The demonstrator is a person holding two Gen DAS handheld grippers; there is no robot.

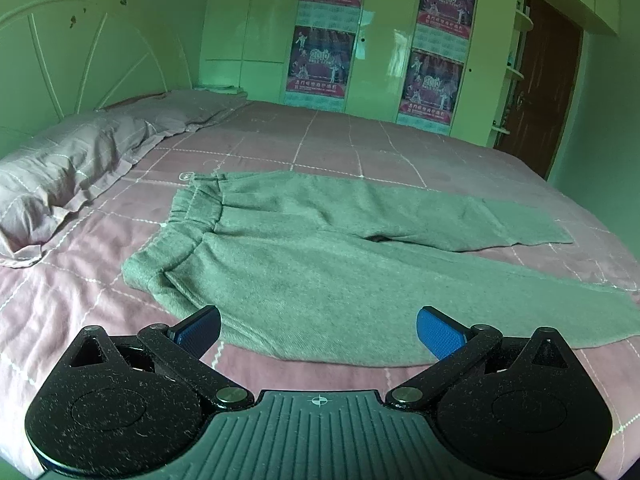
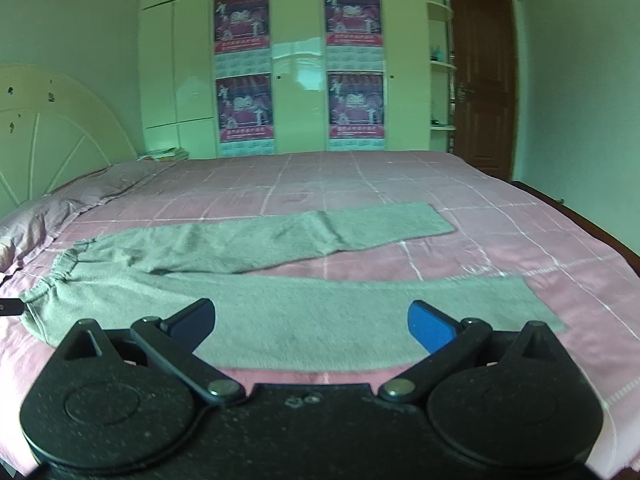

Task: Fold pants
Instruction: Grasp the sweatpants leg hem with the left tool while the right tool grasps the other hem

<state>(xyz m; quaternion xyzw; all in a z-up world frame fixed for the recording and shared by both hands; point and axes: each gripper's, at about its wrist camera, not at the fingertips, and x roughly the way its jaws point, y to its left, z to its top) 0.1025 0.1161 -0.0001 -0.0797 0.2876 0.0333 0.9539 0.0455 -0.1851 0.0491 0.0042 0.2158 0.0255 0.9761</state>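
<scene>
Grey-green pants (image 1: 320, 256) lie flat on the pink checked bed, waistband (image 1: 192, 216) toward the pillows at the left, both legs spread apart and running right. My left gripper (image 1: 318, 330) hovers open over the near hip and thigh, its blue pads wide apart with nothing between them. In the right wrist view the same pants (image 2: 304, 308) stretch across, the far leg (image 2: 360, 228) behind and the near leg's cuff (image 2: 536, 304) at the right. Over the near leg my right gripper (image 2: 312, 322) stands open and holds nothing.
Two pink pillows (image 1: 72, 168) lie at the left against a white headboard (image 1: 80, 60). A wardrobe with posters (image 2: 300, 72) stands behind the bed, a brown door (image 2: 480, 80) at the right. The bedspread (image 2: 520, 240) shows bare beyond the cuffs.
</scene>
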